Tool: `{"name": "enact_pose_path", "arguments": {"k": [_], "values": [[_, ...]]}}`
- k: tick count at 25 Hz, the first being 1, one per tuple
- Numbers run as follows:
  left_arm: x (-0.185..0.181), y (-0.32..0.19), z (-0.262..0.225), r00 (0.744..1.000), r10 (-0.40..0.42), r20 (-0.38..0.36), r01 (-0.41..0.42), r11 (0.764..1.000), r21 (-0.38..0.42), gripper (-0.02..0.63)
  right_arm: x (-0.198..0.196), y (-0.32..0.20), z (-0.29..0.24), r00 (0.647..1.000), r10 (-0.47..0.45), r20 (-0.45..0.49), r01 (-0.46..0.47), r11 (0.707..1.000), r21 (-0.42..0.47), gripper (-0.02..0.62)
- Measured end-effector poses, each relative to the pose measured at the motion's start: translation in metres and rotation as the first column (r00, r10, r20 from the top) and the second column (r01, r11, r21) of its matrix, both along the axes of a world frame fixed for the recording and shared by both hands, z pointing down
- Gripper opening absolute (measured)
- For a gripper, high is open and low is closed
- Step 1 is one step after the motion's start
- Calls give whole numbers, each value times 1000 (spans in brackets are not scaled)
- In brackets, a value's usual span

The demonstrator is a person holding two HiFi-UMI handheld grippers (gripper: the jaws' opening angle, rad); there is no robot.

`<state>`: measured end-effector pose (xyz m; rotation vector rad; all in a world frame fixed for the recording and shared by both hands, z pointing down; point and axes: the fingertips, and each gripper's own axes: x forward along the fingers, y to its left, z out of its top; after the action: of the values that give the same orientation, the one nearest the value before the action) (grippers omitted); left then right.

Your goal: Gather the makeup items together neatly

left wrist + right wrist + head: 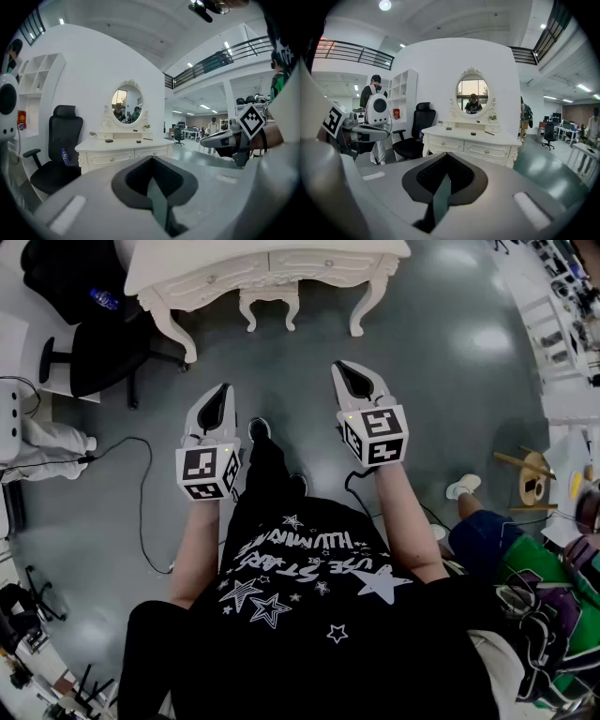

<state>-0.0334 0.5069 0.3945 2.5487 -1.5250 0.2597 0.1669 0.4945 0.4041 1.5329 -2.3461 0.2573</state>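
A white dressing table [216, 268] stands ahead of me across the grey floor. Small dark makeup items lie apart on its top: a flat case [448, 128], a round pot [473, 133] and a thin pencil [489, 133]; the left gripper view shows them as the case [108, 140] and the pot [138, 140]. My left gripper [223, 390] [151, 161] is shut and holds nothing. My right gripper [339, 367] [446, 157] is also shut and holds nothing. Both hang in the air well short of the table.
An oval mirror [472, 96] tops the table. A black office chair [94, 357] with a blue bottle [103, 299] on it stands to the table's left. A cable [141, 502] trails over the floor. Another person [525, 606] sits at my right beside a wooden stool [534, 479].
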Motion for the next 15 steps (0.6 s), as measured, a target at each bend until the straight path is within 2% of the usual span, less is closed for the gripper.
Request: {"name": "enact_pose_path", "arguments": {"k": [15], "values": [[-13,4,10,999,-39,3,40,999,-29,0,-11,-4,10,1000,-16,11,16,1000,-15,28]]}}
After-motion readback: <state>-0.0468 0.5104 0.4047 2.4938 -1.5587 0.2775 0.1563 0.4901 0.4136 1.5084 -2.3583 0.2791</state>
